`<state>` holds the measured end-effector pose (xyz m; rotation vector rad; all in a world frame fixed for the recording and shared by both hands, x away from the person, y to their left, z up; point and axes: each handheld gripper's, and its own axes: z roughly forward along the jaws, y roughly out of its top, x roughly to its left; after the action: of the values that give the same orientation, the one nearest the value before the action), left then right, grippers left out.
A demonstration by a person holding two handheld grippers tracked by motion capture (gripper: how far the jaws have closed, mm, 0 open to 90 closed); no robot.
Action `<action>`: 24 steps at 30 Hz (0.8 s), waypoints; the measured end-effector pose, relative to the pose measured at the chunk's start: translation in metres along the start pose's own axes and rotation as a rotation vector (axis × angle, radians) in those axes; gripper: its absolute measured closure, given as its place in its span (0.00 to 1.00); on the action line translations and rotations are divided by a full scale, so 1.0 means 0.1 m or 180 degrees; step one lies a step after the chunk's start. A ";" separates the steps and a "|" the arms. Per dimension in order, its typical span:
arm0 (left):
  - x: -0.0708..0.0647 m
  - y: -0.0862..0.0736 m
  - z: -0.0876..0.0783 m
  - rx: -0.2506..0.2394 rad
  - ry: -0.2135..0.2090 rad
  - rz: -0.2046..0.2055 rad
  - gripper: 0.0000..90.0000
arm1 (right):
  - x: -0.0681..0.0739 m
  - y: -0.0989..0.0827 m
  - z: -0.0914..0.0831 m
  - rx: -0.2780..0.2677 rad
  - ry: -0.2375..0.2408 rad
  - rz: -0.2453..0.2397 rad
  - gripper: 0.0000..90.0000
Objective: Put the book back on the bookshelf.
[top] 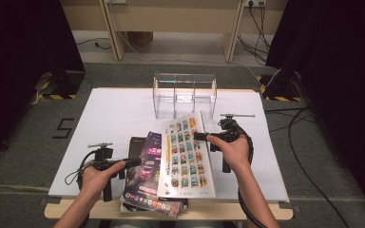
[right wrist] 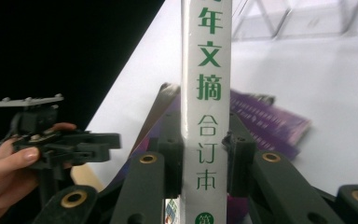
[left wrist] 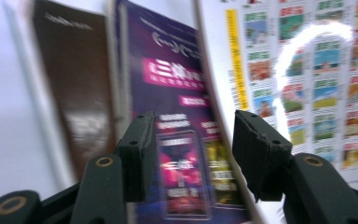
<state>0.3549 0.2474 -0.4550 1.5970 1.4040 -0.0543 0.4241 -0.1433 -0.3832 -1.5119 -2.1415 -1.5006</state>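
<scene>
The white table carries a clear acrylic organizer at its far edge and a loose pile of publications at the near edge. Largest in the pile is the thick white bound volume, its cover printed with a grid of small colourful thumbnails and a yellow strip down one side; its white spine bears green Chinese characters. It is tilted up, its right edge raised off the pile and its near end over the table's front edge. Under it lies a purple magazine with pink lettering, and partly beneath that a dark brown booklet, both flat on the table. The right gripper reaches in from the right, held level by the person's right hand, and its two black jaws are clamped on the volume's spine, one pad on each face. The left gripper sits lower at the pile's left side, gripped by the left hand with the forearm coming up from the bottom; its jaws stand apart, pressing on nothing, with the purple magazine showing through the gap in the blurred left gripper view.
</scene>
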 end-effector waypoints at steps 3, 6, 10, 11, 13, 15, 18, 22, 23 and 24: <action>0.04 -0.04 -0.08 -0.0159 0.0187 0.0134 0.54 | 0.03 0.01 -0.05 -0.0089 -0.0098 -0.0063 0.82; 0.06 -0.08 -0.12 -0.0268 0.0293 0.0236 0.54 | 0.06 0.03 -0.12 -0.0204 -0.0195 -0.0128 0.82; 0.07 -0.15 -0.13 -0.0378 0.0389 0.0355 0.54 | 0.12 0.08 -0.23 -0.0403 -0.0318 -0.0230 0.82; 0.07 -0.15 -0.13 -0.0378 0.0389 0.0355 0.54 | 0.12 0.08 -0.23 -0.0403 -0.0318 -0.0230 0.82; 0.08 -0.19 -0.13 -0.0416 0.0400 0.0393 0.54 | 0.14 0.10 -0.28 -0.0488 -0.0360 -0.0246 0.82; 0.09 -0.22 -0.14 -0.0463 0.0404 0.0409 0.54 | 0.17 0.14 -0.35 -0.0613 -0.0435 -0.0281 0.82; 0.09 -0.24 -0.14 -0.0506 0.0408 0.0424 0.54 | 0.19 0.18 -0.41 -0.0722 -0.0510 -0.0314 0.82; 0.11 -0.27 -0.17 -0.0589 0.0473 0.0483 0.54 | 0.24 0.29 -0.53 -0.0955 -0.0724 -0.0409 0.82; 0.11 -0.27 -0.17 -0.0589 0.0473 0.0483 0.54 | 0.24 0.29 -0.53 -0.0955 -0.0724 -0.0409 0.82; 0.11 -0.27 -0.17 -0.0581 0.0494 0.0516 0.54 | 0.25 0.31 -0.54 -0.0977 -0.0761 -0.0435 0.82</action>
<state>0.3281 0.2634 -0.4692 1.5821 1.3499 0.2915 0.4132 -0.1683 -0.3216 -1.7528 -2.2659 -1.8524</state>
